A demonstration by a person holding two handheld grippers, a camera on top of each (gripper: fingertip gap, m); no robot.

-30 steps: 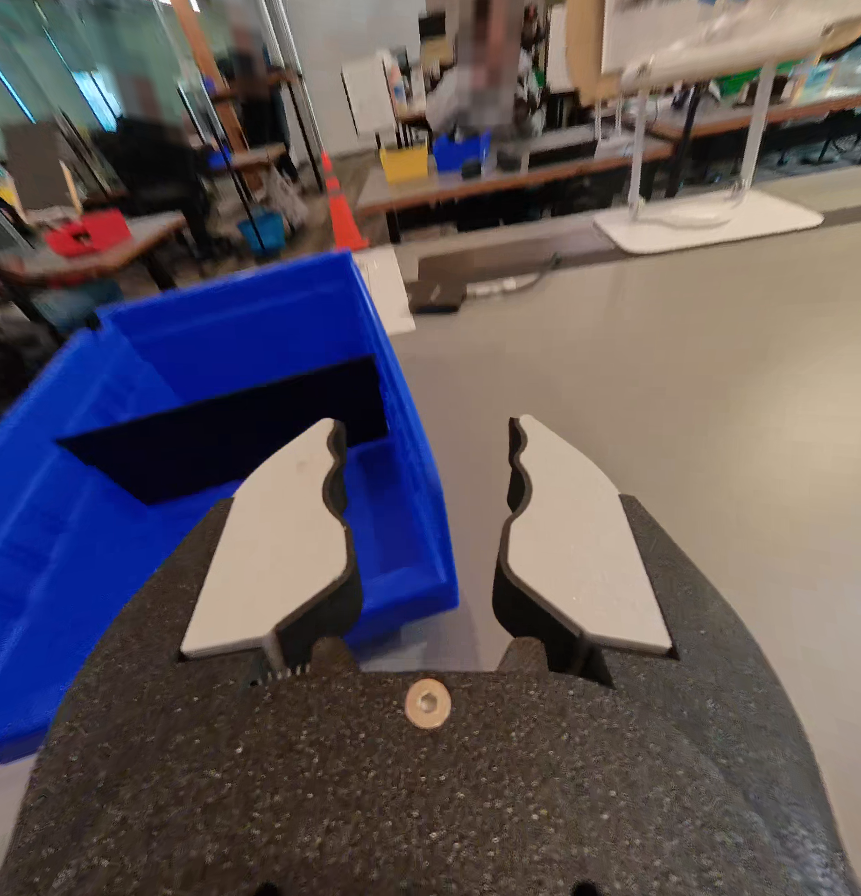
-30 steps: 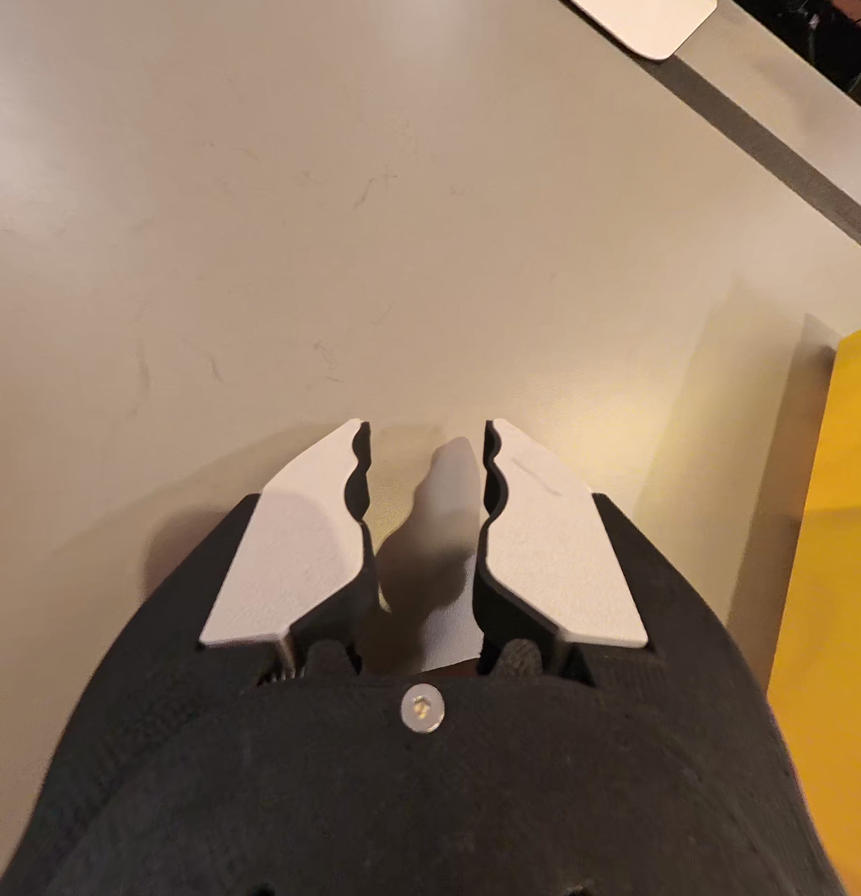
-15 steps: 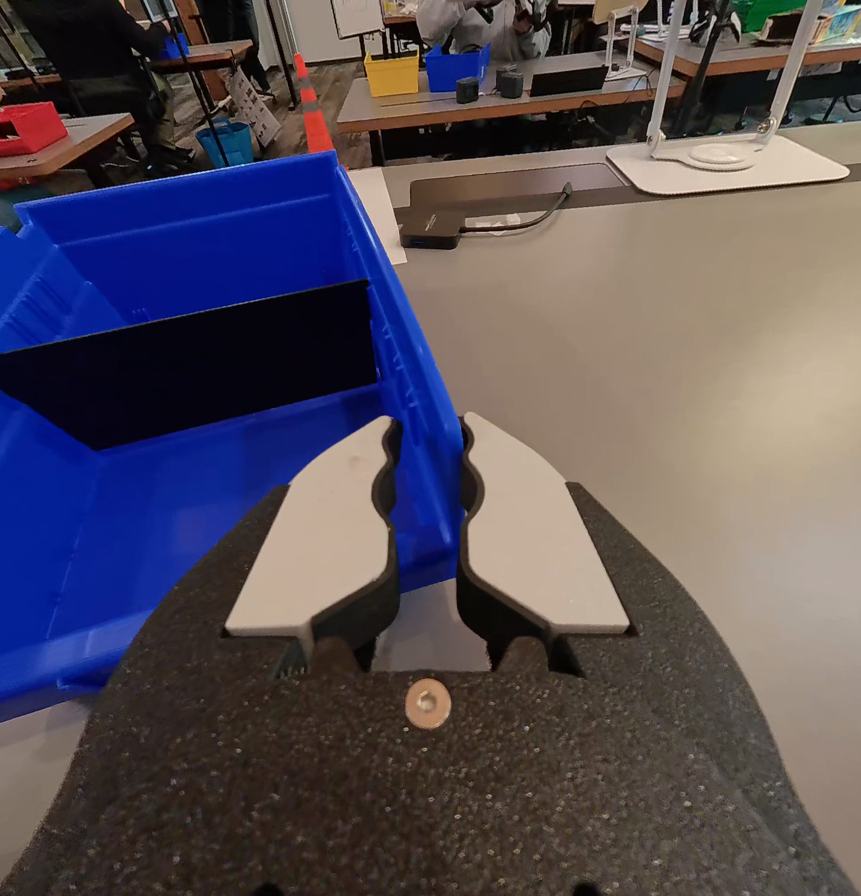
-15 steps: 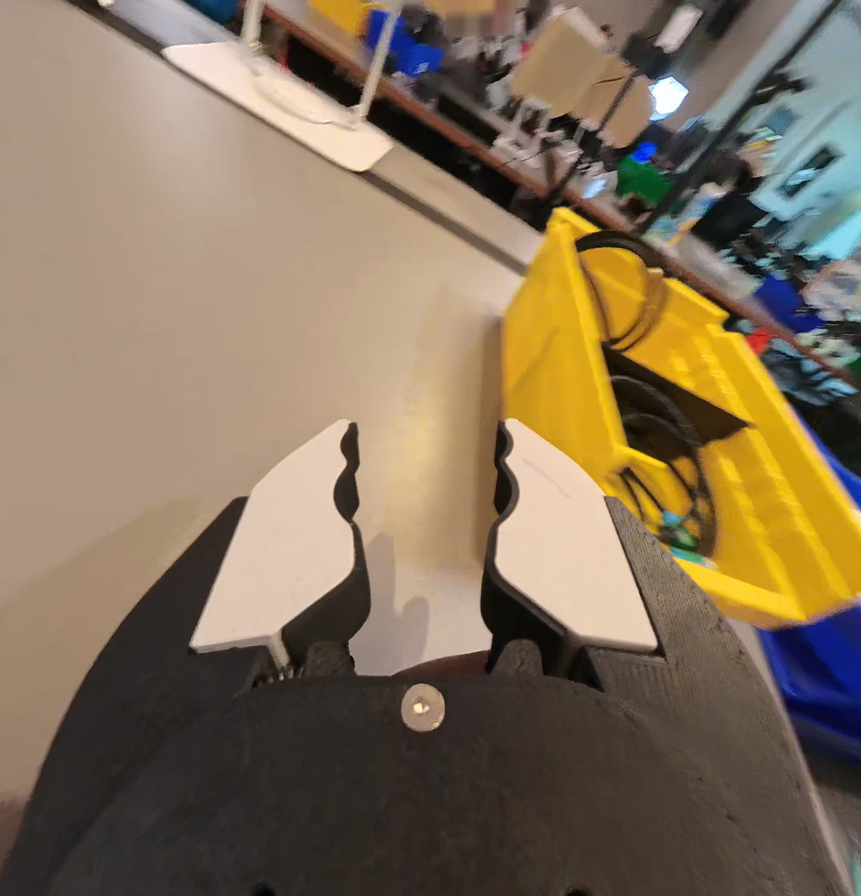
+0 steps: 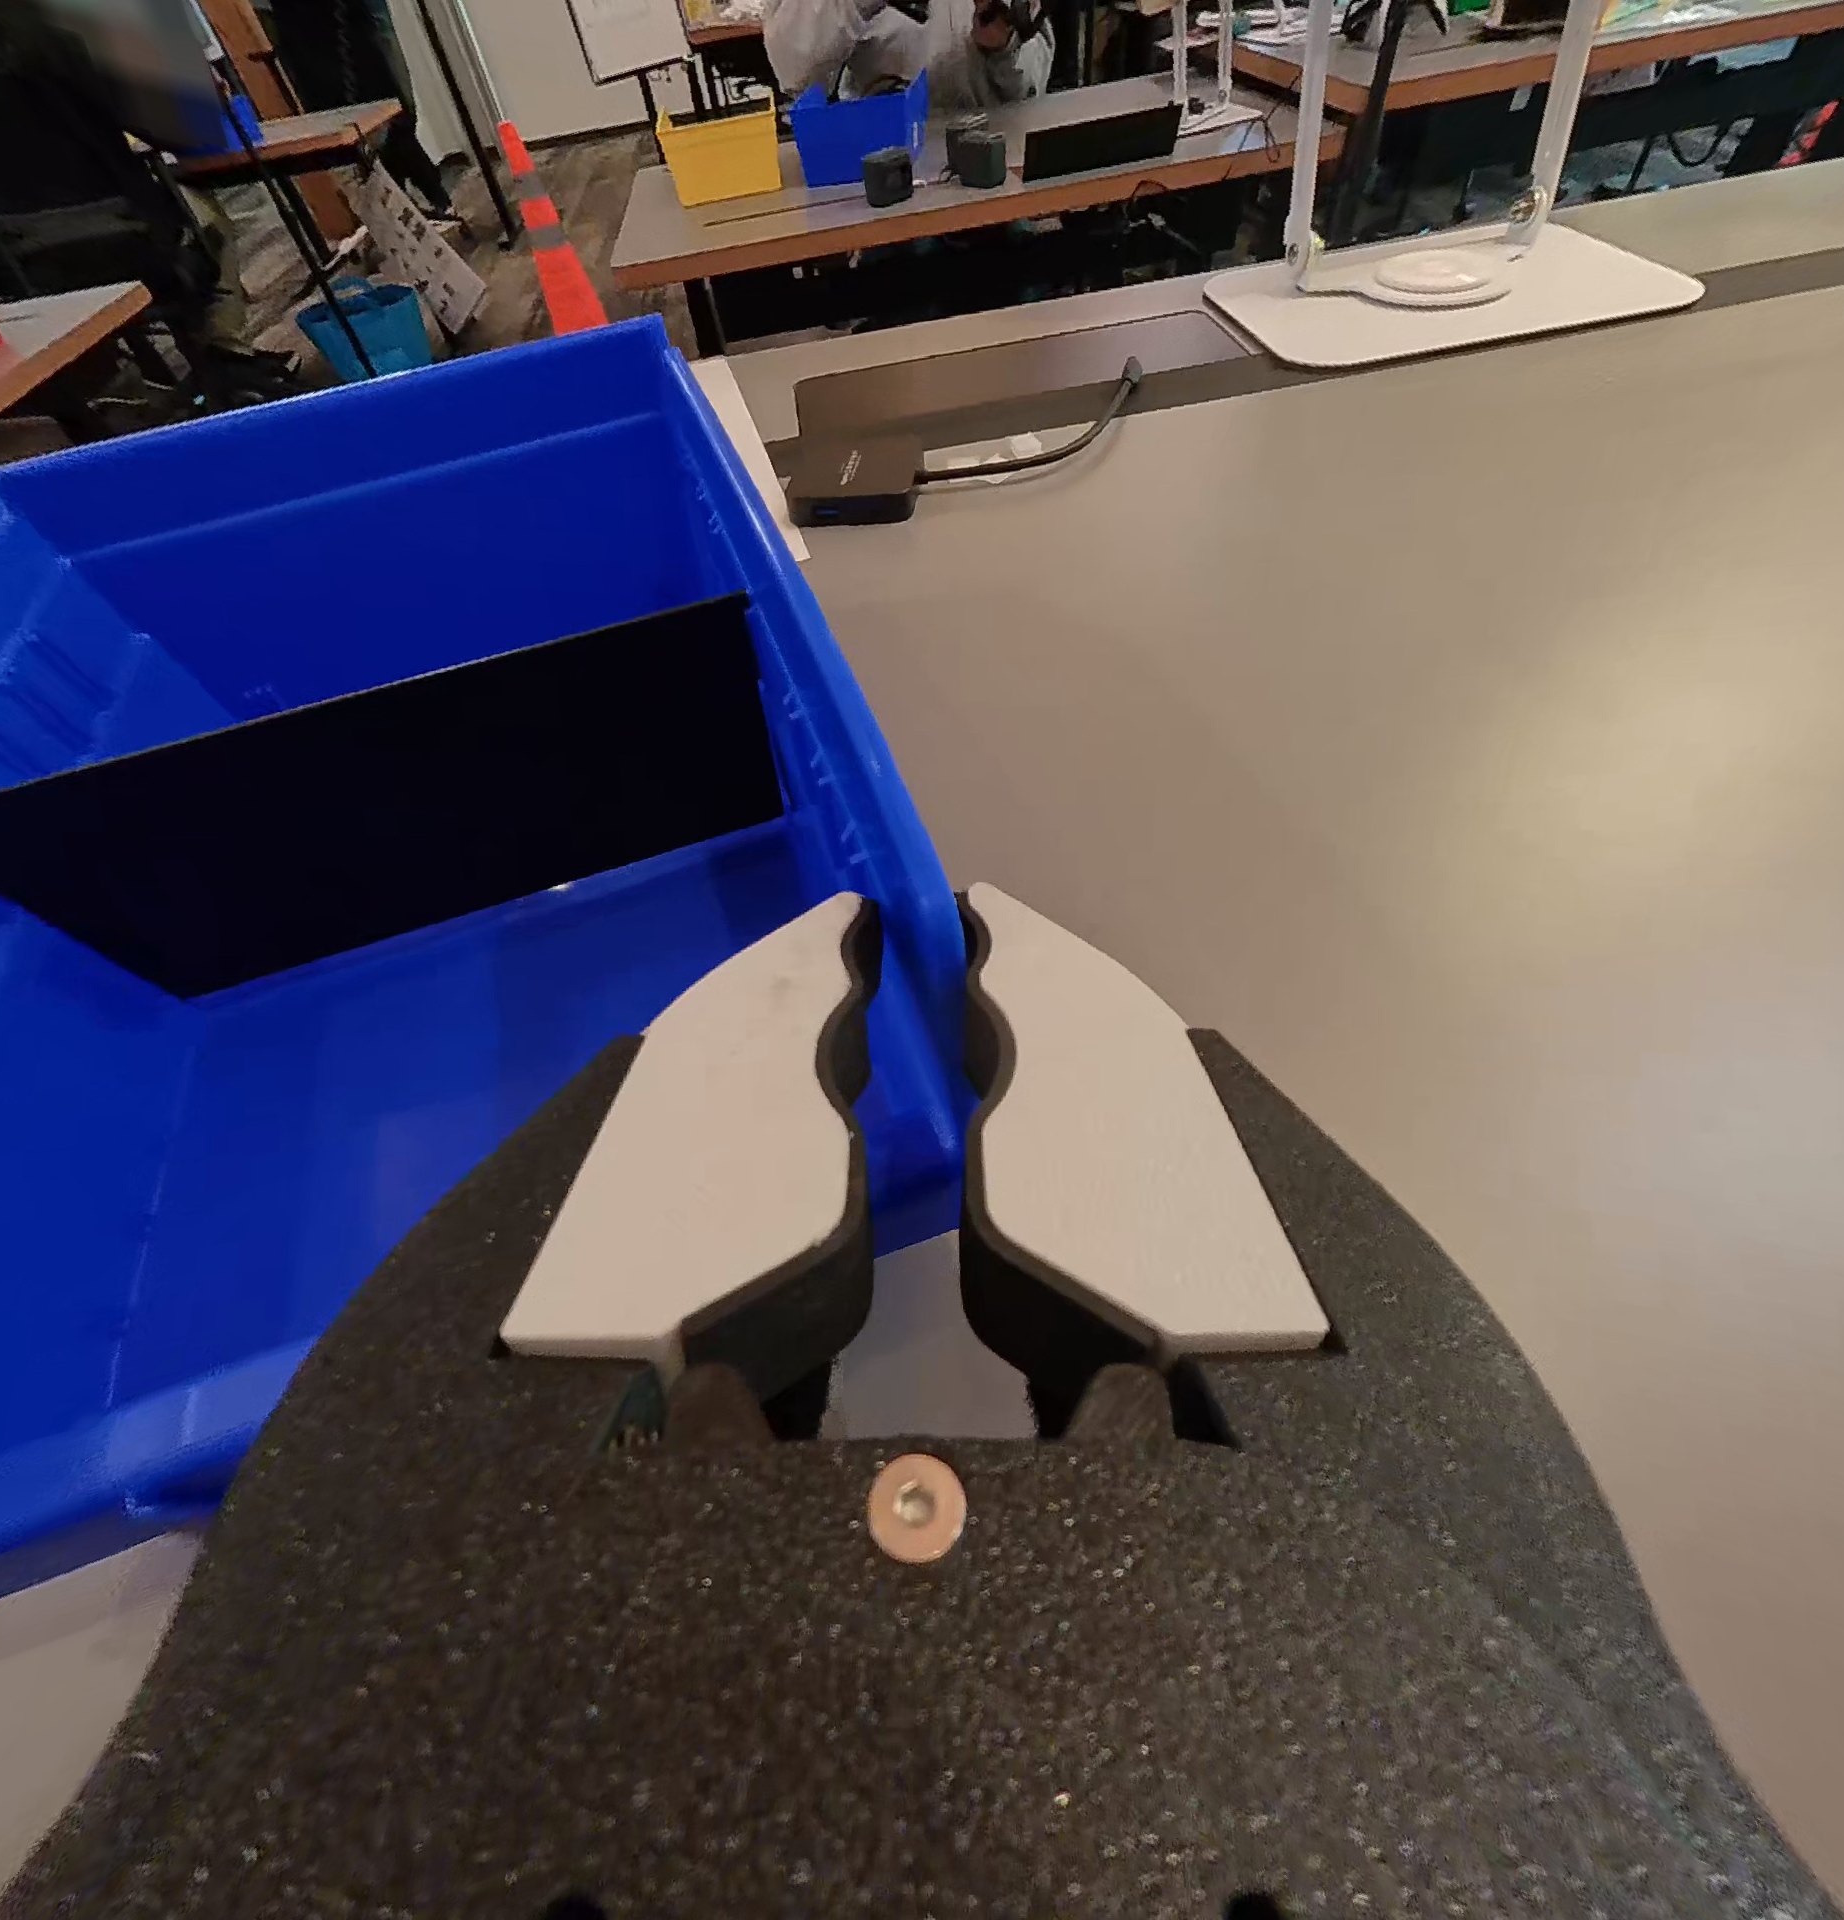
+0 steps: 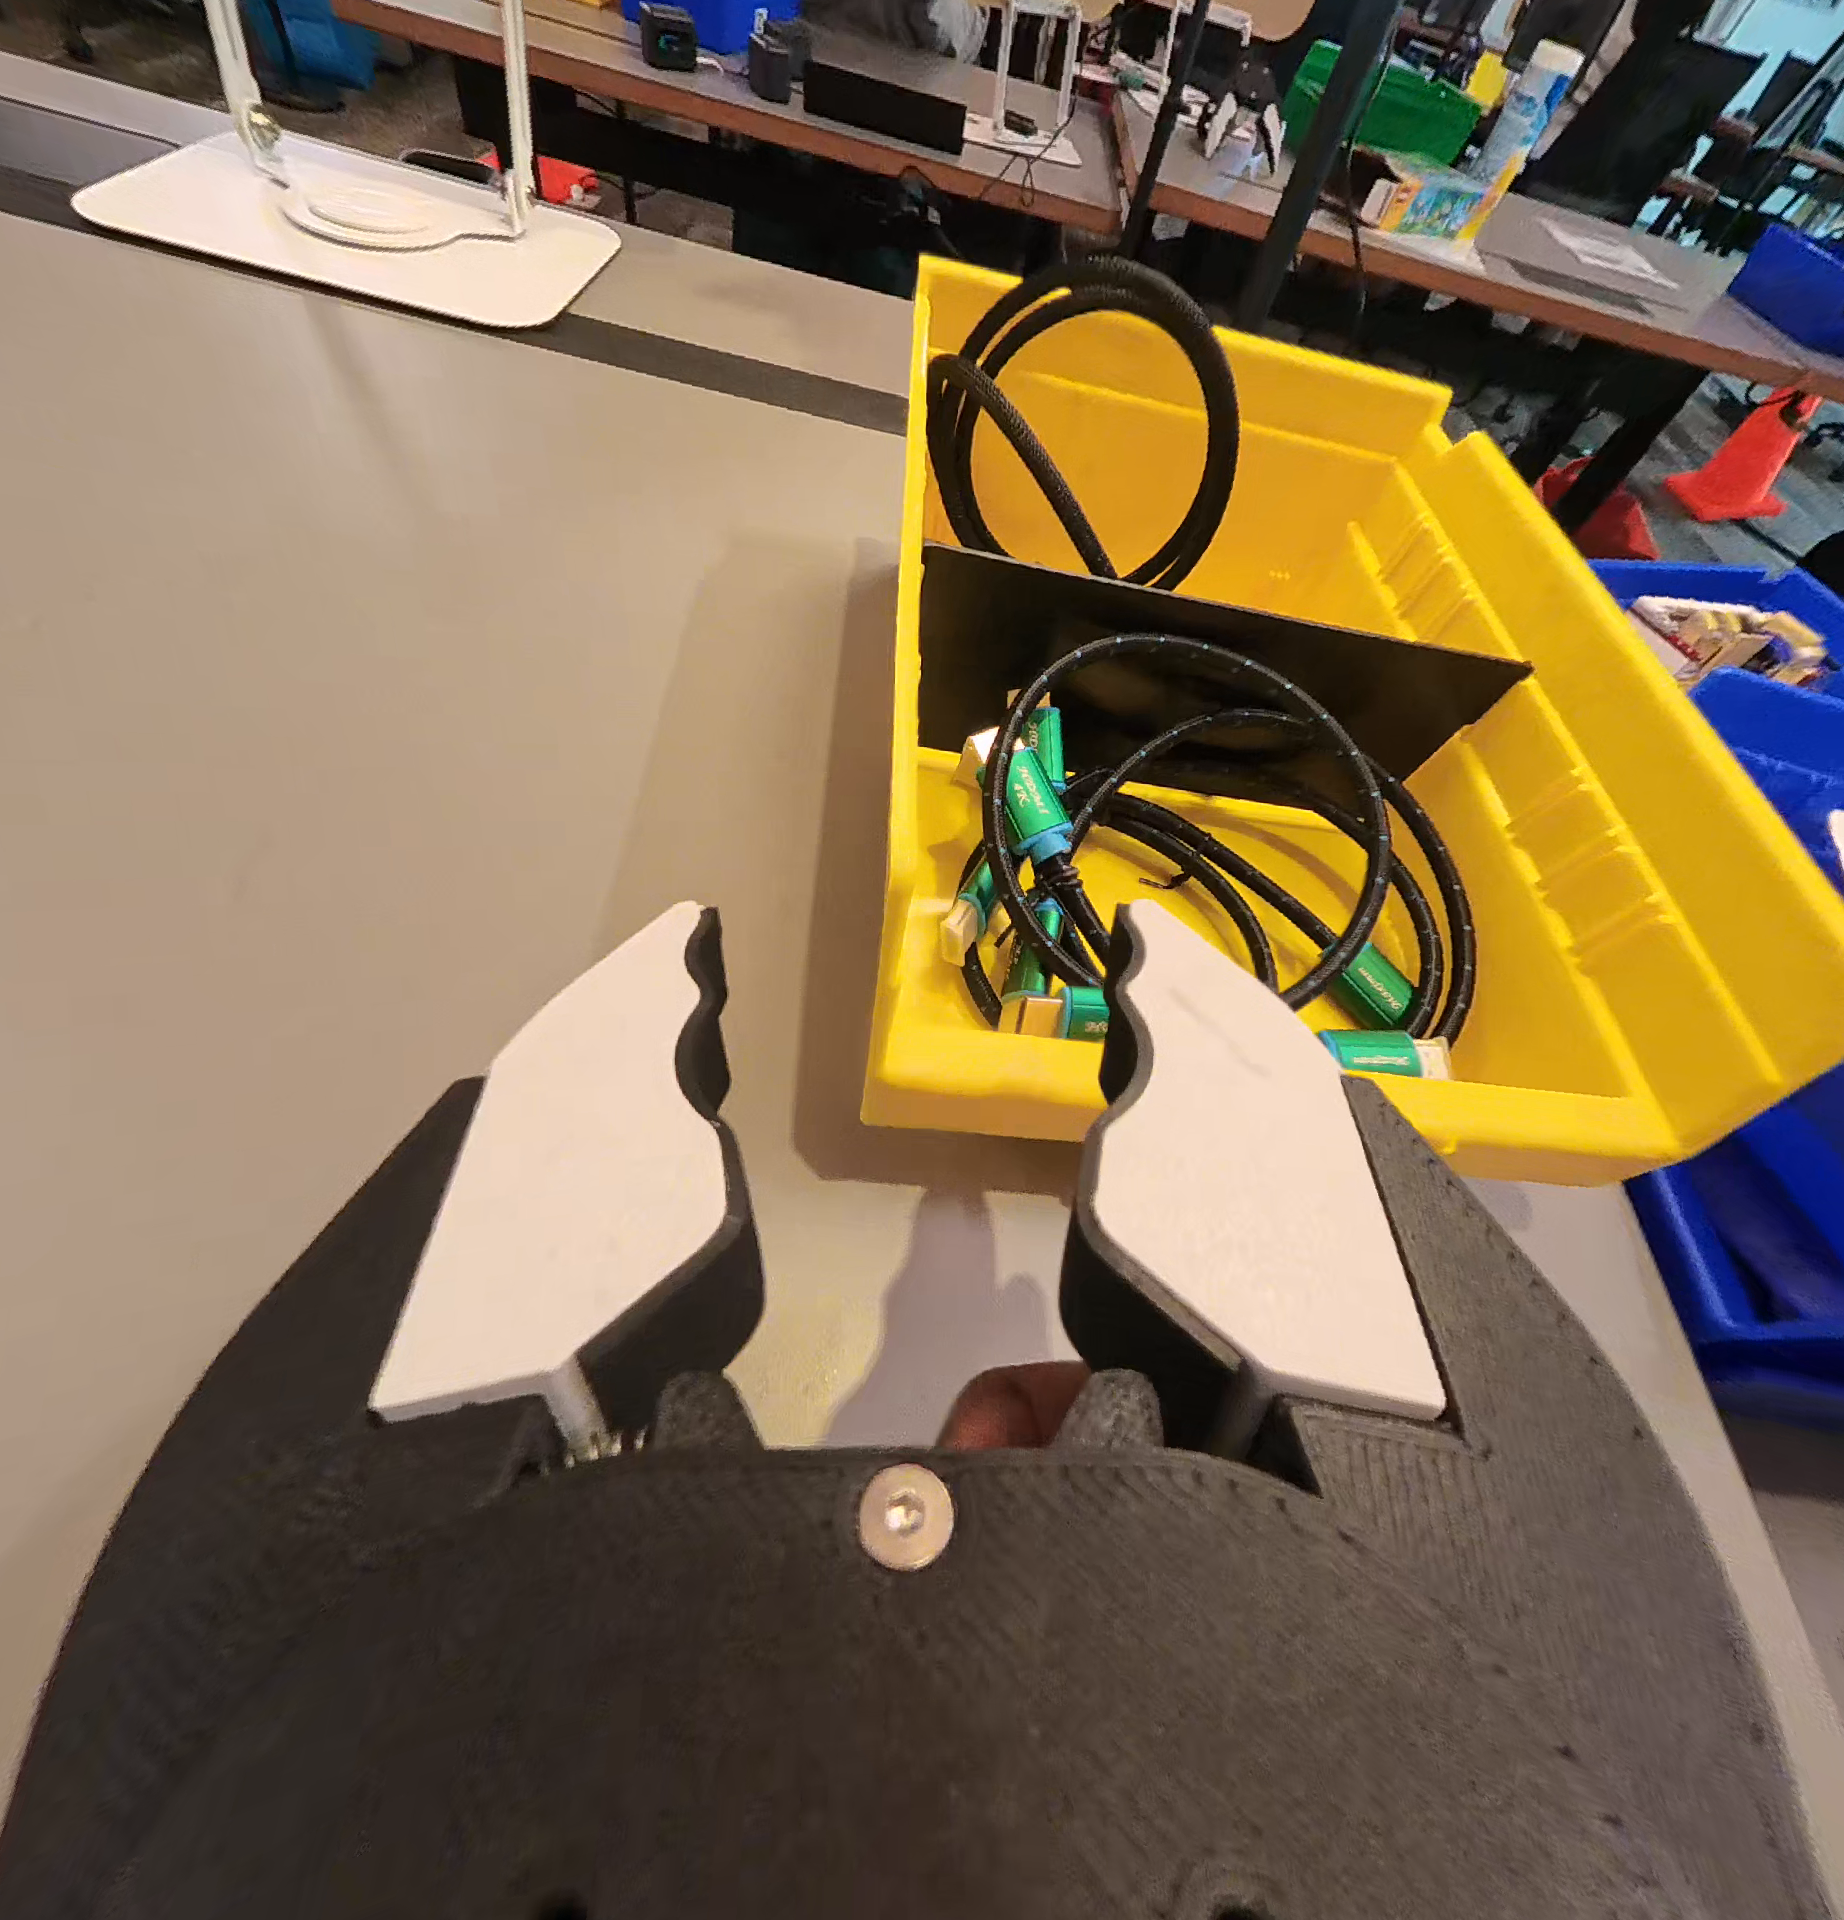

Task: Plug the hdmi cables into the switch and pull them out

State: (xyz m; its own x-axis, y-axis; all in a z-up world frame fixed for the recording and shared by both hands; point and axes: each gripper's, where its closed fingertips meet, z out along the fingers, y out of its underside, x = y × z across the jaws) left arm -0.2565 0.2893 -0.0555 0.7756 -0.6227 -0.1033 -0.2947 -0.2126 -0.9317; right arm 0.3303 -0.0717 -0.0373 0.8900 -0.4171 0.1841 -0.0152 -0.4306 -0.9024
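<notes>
In the left wrist view a blue bin (image 5: 378, 540) with a black divider (image 5: 378, 790) stands on the grey table. My left gripper (image 5: 918, 914) is shut on the bin's right wall near its front corner, with one pad inside and one outside, both pressed on the rim. In the right wrist view my right gripper (image 6: 913, 925) is open and empty, just above the table in front of the left front corner of a yellow bin (image 6: 1624, 935). The bin's near compartment holds coiled black cables with green plugs (image 6: 1209, 831). A black divider (image 6: 1157, 644) separates them from a black cable (image 6: 1084, 416) behind.
A white lamp base (image 5: 1448, 291) and a black hub with a cord (image 5: 856, 488) lie at the table's far edge. The lamp base also shows in the right wrist view (image 6: 346, 229). Blue bins (image 6: 1791, 1247) stand right of the yellow bin. Other tables stand beyond. My right fingertips sit around 70 centimeters from my left ones.
My left gripper moved onto the blue bin's right wall and closed on it. My right gripper tilted up from the table to face the yellow bin and opened wider.
</notes>
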